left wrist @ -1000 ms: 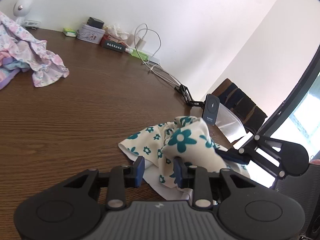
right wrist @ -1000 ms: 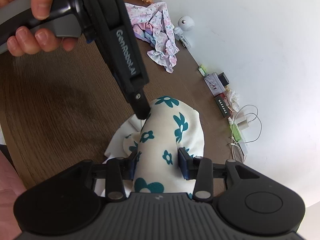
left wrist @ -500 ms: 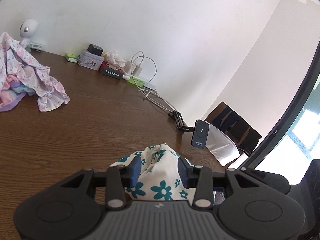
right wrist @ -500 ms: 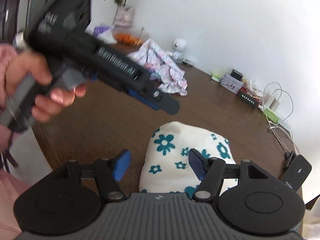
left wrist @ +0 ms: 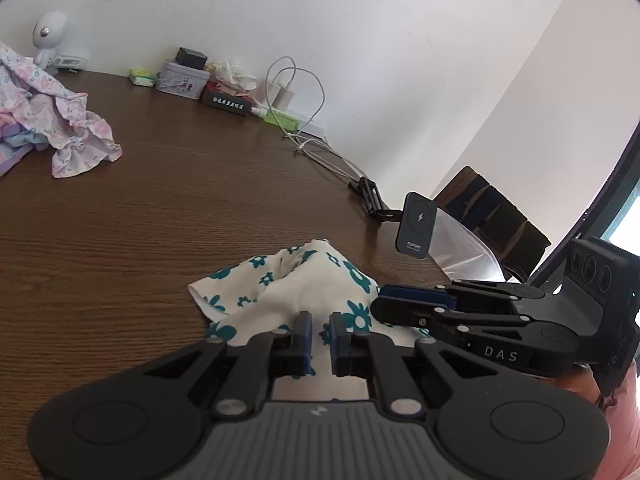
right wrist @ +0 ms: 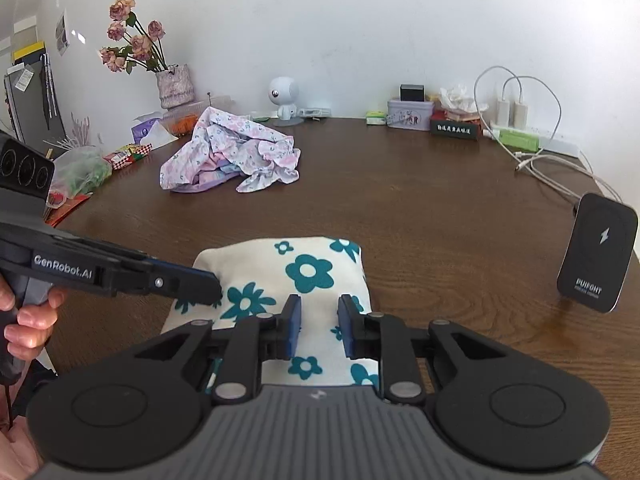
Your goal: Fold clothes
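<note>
A cream cloth with teal flowers [left wrist: 304, 280] lies folded in a small bundle on the brown table [left wrist: 160, 220], near its front edge. My left gripper [left wrist: 320, 336] is at the bundle's left edge; its jaws are closing to a narrow slit with a ridge of the fabric pinched between them. From the right wrist view, the left gripper [right wrist: 212, 286] comes in from the left, held by a hand [right wrist: 28, 320]. My right gripper [right wrist: 320, 330] hangs over the cloth [right wrist: 308, 272]; its jaws are closing, the fabric lies smooth between the pads, which do not press it. It shows side-on [left wrist: 380, 306].
A crumpled pink floral pile [right wrist: 240, 152] lies at the table's far left. Tins, boxes and chargers with white cables [left wrist: 312, 148] line the wall. A black charger stand [right wrist: 598, 252] rises at the right edge. A vase of dried flowers [right wrist: 174, 86] stands at the back left.
The right gripper rolled level and swung round behind the cloth, its jaws widening and then narrowing. The left jaws narrowed to a slit. The cloth went from held up to lying on the table.
</note>
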A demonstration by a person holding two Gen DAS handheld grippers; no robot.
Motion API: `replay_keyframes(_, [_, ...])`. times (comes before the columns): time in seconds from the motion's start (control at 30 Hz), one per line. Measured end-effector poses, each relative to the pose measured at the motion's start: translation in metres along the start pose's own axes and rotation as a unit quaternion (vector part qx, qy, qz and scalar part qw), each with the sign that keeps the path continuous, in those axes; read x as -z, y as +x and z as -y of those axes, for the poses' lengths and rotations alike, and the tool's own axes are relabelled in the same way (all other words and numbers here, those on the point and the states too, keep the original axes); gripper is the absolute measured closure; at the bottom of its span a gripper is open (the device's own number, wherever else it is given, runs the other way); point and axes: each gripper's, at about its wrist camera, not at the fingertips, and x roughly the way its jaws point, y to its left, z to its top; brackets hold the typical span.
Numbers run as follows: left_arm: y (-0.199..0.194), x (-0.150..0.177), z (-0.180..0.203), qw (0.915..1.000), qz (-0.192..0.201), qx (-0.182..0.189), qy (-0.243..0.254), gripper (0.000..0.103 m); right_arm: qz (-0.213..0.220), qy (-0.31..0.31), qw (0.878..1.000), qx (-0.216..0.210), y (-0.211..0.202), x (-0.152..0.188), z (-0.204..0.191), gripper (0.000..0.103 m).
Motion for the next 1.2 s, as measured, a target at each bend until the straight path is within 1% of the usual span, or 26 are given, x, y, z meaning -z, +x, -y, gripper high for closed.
replay_keyframes(0.17, [0.019,-0.01,-0.015,0.9997,-0.012,-0.015,-0.011,0.098,0.004,0.048,0.999,0.006,-0.002,0.017,-0.006,0.082])
replay_keyframes(0.23, [0.027,-0.015,-0.016,0.9997,-0.017,-0.019,-0.003,0.098,0.008,0.06,0.998,0.014,-0.001,0.022,-0.011,0.082])
replay_keyframes(0.33, [0.024,-0.019,-0.011,0.9995,-0.012,-0.026,0.011,0.1,0.016,0.054,0.998,0.021,-0.002,0.023,-0.013,0.082])
replay_keyframes(0.37, [0.021,-0.021,-0.008,0.9994,-0.009,-0.028,0.016,0.1,0.02,0.056,0.998,0.01,-0.007,0.019,-0.009,0.082])
replay_keyframes(0.4, [0.016,-0.022,-0.005,0.9994,-0.002,-0.027,0.023,0.098,0.024,0.057,0.998,0.0,-0.012,0.015,-0.006,0.081])
replay_keyframes(0.43, [0.005,-0.022,0.001,0.9991,0.013,-0.02,0.034,0.088,0.036,0.049,0.998,-0.004,-0.017,0.007,-0.002,0.08])
replay_keyframes(0.47, [-0.004,-0.022,0.008,0.9986,0.026,-0.013,0.045,0.074,0.048,0.041,0.998,-0.008,-0.023,-0.001,0.001,0.08])
replay_keyframes(0.5, [-0.01,-0.021,0.017,0.9977,0.03,-0.007,0.06,0.071,0.059,0.034,0.998,-0.012,-0.028,-0.009,0.004,0.08])
replay_keyframes(0.57, [-0.014,-0.016,0.034,0.9953,0.023,0.004,0.094,0.072,0.062,0.017,0.998,-0.014,-0.026,-0.025,0.008,0.08])
replay_keyframes(0.6, [-0.014,-0.013,0.042,0.9939,0.017,0.007,0.109,0.072,0.056,0.013,0.998,-0.024,-0.021,-0.031,0.011,0.08])
replay_keyframes(0.63, [-0.01,-0.008,0.048,0.9927,0.005,0.006,0.12,0.075,0.044,0.004,0.998,-0.034,-0.013,-0.035,0.011,0.081])
replay_keyframes(0.67, [-0.004,-0.003,0.053,0.9915,-0.008,0.003,0.13,0.084,0.032,-0.005,0.998,-0.045,-0.004,-0.039,0.01,0.082])
replay_keyframes(0.7, [0.003,0.002,0.055,0.9904,-0.021,-0.006,0.136,0.088,0.02,-0.014,0.998,-0.055,0.004,-0.044,0.01,0.082])
replay_keyframes(0.77, [0.015,0.011,0.055,0.9895,-0.035,-0.021,0.139,0.089,-0.005,-0.038,0.998,-0.053,0.02,-0.042,0.006,0.082])
replay_keyframes(0.8, [0.017,0.014,0.054,0.9898,-0.034,-0.022,0.136,0.089,-0.017,-0.05,0.997,-0.051,0.027,-0.04,0.004,0.083])
replay_keyframes(0.87, [0.02,0.018,0.051,0.9906,-0.033,-0.025,0.131,0.089,-0.029,-0.054,0.997,-0.043,0.038,-0.032,0.004,0.083])
replay_keyframes(1.07, [0.024,0.024,0.05,0.9893,-0.025,-0.036,0.139,0.088,-0.015,-0.01,0.998,-0.053,0.046,-0.015,0.017,0.083])
replay_keyframes(1.13, [0.022,0.024,0.051,0.9897,-0.023,-0.035,0.137,0.088,-0.009,-0.012,0.999,-0.051,0.045,-0.012,0.017,0.083])
replay_keyframes(1.2, [0.013,0.02,0.053,0.9908,-0.016,-0.03,0.131,0.088,0.002,-0.001,0.998,-0.055,0.038,-0.015,0.018,0.082])
